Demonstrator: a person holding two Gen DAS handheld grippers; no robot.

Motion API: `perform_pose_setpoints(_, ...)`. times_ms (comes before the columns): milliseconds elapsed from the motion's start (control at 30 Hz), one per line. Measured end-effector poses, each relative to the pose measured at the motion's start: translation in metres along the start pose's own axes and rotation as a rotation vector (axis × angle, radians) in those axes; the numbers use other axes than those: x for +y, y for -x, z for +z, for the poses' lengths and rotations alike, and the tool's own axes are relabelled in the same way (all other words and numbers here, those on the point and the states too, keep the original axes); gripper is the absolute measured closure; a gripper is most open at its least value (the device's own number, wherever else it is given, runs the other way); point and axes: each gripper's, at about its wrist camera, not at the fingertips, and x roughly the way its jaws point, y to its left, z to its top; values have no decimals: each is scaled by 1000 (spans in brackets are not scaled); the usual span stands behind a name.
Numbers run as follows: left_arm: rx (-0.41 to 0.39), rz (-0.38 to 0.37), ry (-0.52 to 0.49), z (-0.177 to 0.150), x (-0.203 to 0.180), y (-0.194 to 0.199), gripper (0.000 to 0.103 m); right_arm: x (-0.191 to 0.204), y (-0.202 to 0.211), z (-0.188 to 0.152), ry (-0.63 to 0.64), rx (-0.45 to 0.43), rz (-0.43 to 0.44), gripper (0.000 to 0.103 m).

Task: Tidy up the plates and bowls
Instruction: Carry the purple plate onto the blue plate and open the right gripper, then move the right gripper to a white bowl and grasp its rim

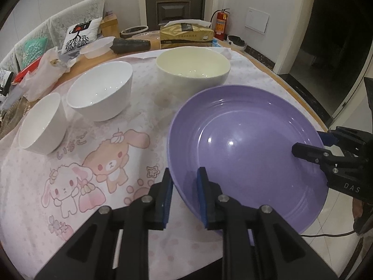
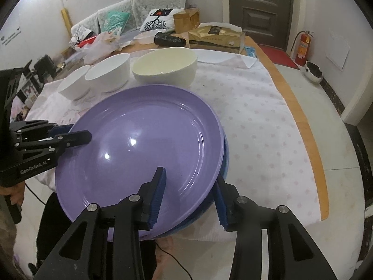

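Observation:
A large purple plate [image 1: 244, 149] lies at the table's near edge; in the right wrist view the purple plate [image 2: 144, 144] rests on a blue plate [image 2: 225, 163] whose rim shows beneath it. My left gripper [image 1: 184, 186] straddles the plate's left rim with one finger on each side, jaws still apart. My right gripper [image 2: 190, 193] straddles the right rim of both plates, jaws apart. A cream bowl [image 1: 193, 67], a white bowl [image 1: 101, 93] and a smaller white bowl [image 1: 42, 126] stand in a row behind.
A pink cartoon tablecloth [image 1: 93, 163] covers the round table. At the back lie a gold tissue box [image 1: 186, 35], a dark cup on its side [image 1: 130, 44], a plastic container [image 1: 98, 46] and plastic bags [image 1: 42, 70]. A fire extinguisher [image 1: 220, 24] stands by the door.

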Motion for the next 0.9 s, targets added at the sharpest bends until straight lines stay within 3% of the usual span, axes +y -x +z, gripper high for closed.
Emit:
perform_pose_setpoints(167,-6,12,-8,2,-2,-4,86,5,0,1,24,-1,-36,66)
perform_pose_setpoints(367,-2,14,-26,2,-5,-7,85,10,1,2,61,-1,-102,49)
perform_pose_setpoints(700,1,1,-12,3,-1,-8,78,14,-7,1,94,40,-103,37)
perform_pose_setpoints(900,-21,-34,23,9,15,4,78,15,-7,4,109,58,-108,36)
